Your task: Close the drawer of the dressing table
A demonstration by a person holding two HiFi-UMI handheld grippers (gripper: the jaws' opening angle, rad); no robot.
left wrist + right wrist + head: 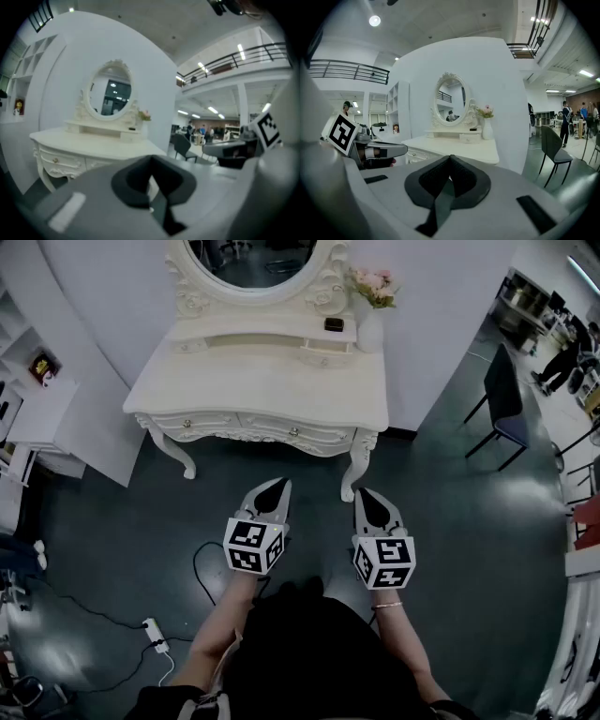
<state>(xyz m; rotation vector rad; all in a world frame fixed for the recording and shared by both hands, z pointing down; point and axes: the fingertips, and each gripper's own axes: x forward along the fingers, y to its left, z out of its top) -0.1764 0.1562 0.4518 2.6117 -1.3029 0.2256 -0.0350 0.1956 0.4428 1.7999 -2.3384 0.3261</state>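
Drawer at the right end of the dressing table's raised back shelf juts forward a little from the shelf front, while its twin at the left end sits flush; in the right gripper view the same small drawer shows just left of the white vase. The cream table stands against the white wall, with an oval mirror above the shelf, a vase of pink flowers at the right rear corner and a small dark object lying on the shelf top. The two wider drawers under the tabletop look flush with the carved front. Both grippers hang over the dark floor, well apart from the table and aimed toward it. The left gripper has its jaws pressed together with nothing between them, as its own view confirms. The right gripper is likewise closed and empty. A dark chair stands to the right, and a white power strip with its cable lies on the floor at the lower left.
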